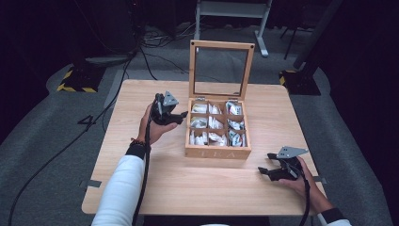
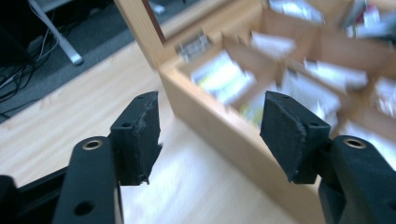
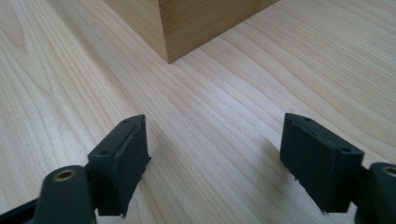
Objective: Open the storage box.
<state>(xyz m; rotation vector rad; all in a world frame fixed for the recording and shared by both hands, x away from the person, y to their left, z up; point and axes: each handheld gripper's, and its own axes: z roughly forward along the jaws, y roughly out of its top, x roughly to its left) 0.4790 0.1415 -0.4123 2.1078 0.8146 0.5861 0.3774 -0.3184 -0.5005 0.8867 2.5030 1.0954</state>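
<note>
A wooden tea box stands at the middle of the table, its glass-paned lid upright at the back. Its compartments hold several tea bags. My left gripper hovers just left of the box, pointing at its left wall. In the left gripper view, the left gripper is open with nothing between its pads, and the box wall and tea bags lie just ahead. My right gripper rests low near the front right, open. In the right gripper view, it faces a box corner.
The light wooden table has bare room in front of and on both sides of the box. Cables trail over the grey floor at the left. A metal stand is behind the table.
</note>
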